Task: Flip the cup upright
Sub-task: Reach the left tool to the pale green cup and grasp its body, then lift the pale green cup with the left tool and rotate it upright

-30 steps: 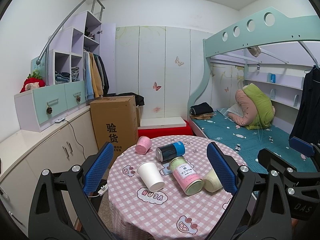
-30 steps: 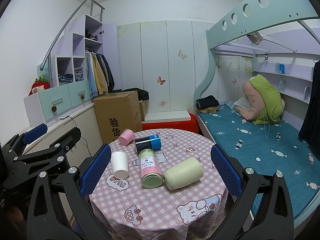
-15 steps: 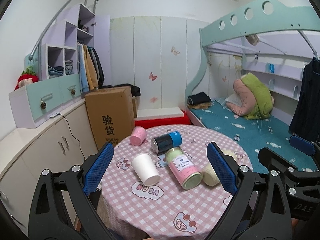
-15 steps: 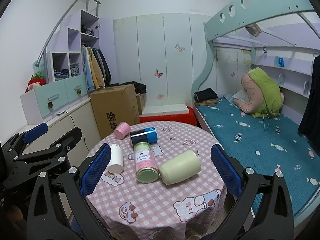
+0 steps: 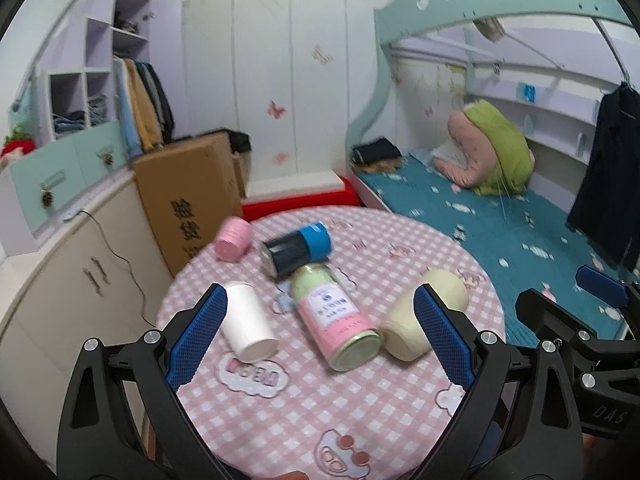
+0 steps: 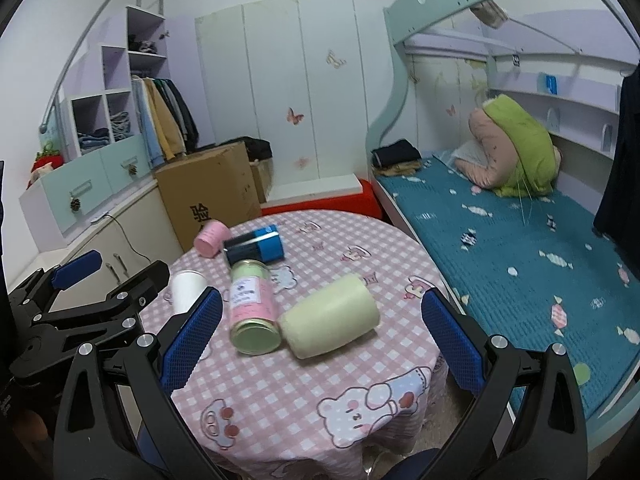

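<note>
Five cups tipped over on the pink checked counter (image 5: 304,420), white cup (image 5: 246,326) slanting mouth-forward just beside the left hand-held gripper (image 5: 316,332), nearer than the right hand-held gripper (image 6: 320,332), both spread wide, holding nothing.

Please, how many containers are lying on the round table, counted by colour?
White: 1, the white paper cup
Pink: 1, the small pink cup
Cream: 1, the cream cup
Black and blue: 1, the black-and-blue can
Pink and green: 1, the pink-and-green jar
Total: 5
</note>
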